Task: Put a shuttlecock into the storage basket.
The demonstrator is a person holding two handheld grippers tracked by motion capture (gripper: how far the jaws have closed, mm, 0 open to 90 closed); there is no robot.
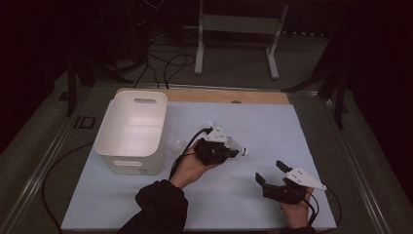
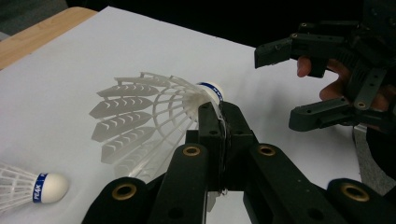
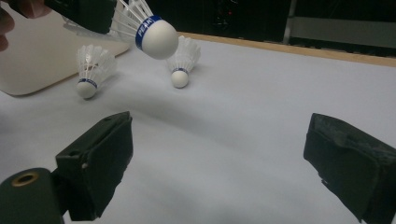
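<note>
A white shuttlecock [image 2: 154, 107] with a blue band round its cork [image 3: 156, 37] is held off the white table sheet [image 1: 253, 126]. My left gripper [image 2: 219, 121] is shut on its skirt close to the cork, and the cork [image 1: 242, 151] points right, toward my right gripper [image 1: 270, 171]. The right gripper [image 3: 219, 149] stands open near the front right of the sheet with nothing between its jaws. Two more shuttlecocks [image 3: 91, 70] [image 3: 182, 65] lie on the sheet beyond the held one, and one [image 2: 46, 186] sits beside the left gripper.
A white plastic bin [image 1: 132, 130] stands at the left of the sheet, close to the loose shuttlecocks [image 1: 179, 144]. A wooden strip [image 1: 224, 96] runs along the table's far edge. Cables trail off behind the table and to the left.
</note>
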